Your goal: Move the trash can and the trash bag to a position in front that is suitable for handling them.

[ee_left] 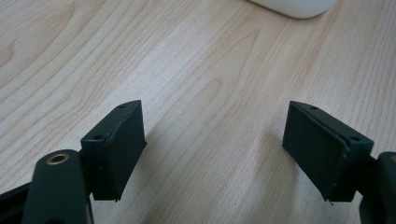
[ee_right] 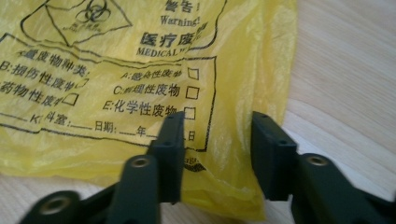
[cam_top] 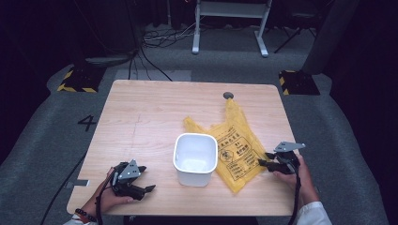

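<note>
The left claw (cam_top: 149, 188) rests on the tabletop (cam_top: 141, 117) at the near left edge, jaws wide with nothing between them. The right claw (ee_right: 212, 154), jaws partly apart, straddles the near edge of the yellow bag (ee_right: 140, 70) without visibly pinching it. The bag lies flat, partly under the white bin (cam_top: 195, 158) at mid-table.

Light wooden table (cam_top: 141, 117) with rounded corners, a small round grommet hole (cam_top: 228, 95) near its 12 o'clock edge. Grey carpet floor (cam_top: 47, 136) all round — a dark "4" (cam_top: 87, 123) marked at 9 o'clock. Black blocks with yellow hazard stripes at 10 o'clock (cam_top: 77, 79) and 2 o'clock (cam_top: 296, 82). White frame legs (cam_top: 230, 18) and loose cables (cam_top: 157, 37) at 12 o'clock — surroundings dark, light falling on the table
</note>
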Tool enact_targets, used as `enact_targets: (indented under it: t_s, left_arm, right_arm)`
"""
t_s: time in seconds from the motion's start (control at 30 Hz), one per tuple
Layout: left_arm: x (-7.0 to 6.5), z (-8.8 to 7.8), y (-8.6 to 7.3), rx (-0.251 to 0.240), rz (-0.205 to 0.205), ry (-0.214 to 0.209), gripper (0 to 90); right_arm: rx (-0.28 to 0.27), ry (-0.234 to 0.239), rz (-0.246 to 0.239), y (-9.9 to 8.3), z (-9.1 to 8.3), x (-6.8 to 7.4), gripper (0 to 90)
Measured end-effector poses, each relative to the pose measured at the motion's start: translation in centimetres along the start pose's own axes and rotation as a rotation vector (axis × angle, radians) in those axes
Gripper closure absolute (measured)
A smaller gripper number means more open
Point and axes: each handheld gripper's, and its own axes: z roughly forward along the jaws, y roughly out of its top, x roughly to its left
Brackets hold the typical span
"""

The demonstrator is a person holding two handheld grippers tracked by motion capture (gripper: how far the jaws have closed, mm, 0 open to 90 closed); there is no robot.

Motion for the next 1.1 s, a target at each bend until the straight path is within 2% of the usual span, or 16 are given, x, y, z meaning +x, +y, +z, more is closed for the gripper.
enact_targets:
  t_s: [0.07, 0.17, 0.27, 0.3, 0.47, 0.53, 0.6, 0.67, 0.73, 0.77, 0.8, 0.93, 0.97, 1.03, 1.1]
  left_arm:
    - [0.0, 0.0, 0.0, 0.0, 0.0, -0.001, 21.0]
    - [0.0, 0.0, 0.0, 0.0, 0.0, -0.001, 20.9]
    - [0.0, 0.0, 0.0, 0.0, 0.002, -0.001, 21.0]
    - [0.0, 0.0, 0.0, 0.0, 0.0, -0.001, 20.9]
    - [0.0, 0.0, 0.0, 0.0, 0.002, -0.002, 20.9]
    - [0.0, 0.0, 0.0, 0.002, 0.001, 0.0, 20.7]
    - [0.0, 0.1, 0.1, 0.002, 0.001, 0.001, 20.6]
    - [0.0, 0.1, 0.1, 0.002, 0.001, 0.001, 20.6]
    - [0.0, 0.1, 0.1, 0.002, 0.001, 0.001, 20.6]
    - [0.0, 0.1, 0.1, 0.002, 0.001, 0.001, 20.6]
    - [0.0, 0.1, 0.1, 0.002, 0.001, 0.0, 20.6]
    - [0.0, 0.1, 0.1, 0.003, 0.001, -0.002, 20.4]
    - [0.0, 0.1, 0.1, 0.003, 0.001, -0.003, 20.4]
    - [0.0, 0.1, 0.1, 0.002, 0.002, -0.003, 20.4]
    - [0.0, 0.2, 0.1, 0.001, -0.001, -0.004, 20.3]
  right_arm:
    - [-0.013, 0.003, 0.047, -0.5, -0.4, -0.1, 66.7]
    - [-0.011, -0.03, 0.061, -1.2, -1.1, 0.8, 65.0]
    - [0.017, -0.093, 0.056, -1.7, -1.8, 2.5, 49.5]
    - [0.021, -0.096, 0.063, -1.9, -2.0, 3.0, 47.6]
    - [0.021, -0.065, 0.085, -2.8, -2.8, 5.5, 38.3]
    - [0.021, -0.046, 0.069, -3.0, -2.9, 6.4, 35.8]
    - [0.026, -0.055, 0.058, -3.1, -2.9, 7.3, 30.7]
    - [0.027, -0.035, 0.04, -3.1, -3.3, 8.0, 27.1]
    - [0.007, -0.025, 0.029, -2.9, -4.1, 8.5, 24.2]
    - [-0.012, -0.019, 0.025, -2.7, -4.7, 8.6, 24.2]
    - [-0.061, -0.019, 0.015, -2.0, -5.9, 8.6, 23.5]
    - [-0.092, -0.053, -0.001, -0.7, -7.0, 8.0, 23.0]
    - [-0.092, -0.065, -0.01, -0.3, -7.1, 7.6, 23.0]
    - [-0.077, -0.064, 0.005, 0.3, -6.6, 6.6, 22.0]
    - [-0.043, -0.053, 0.035, 0.6, -5.1, 5.3, 21.4]
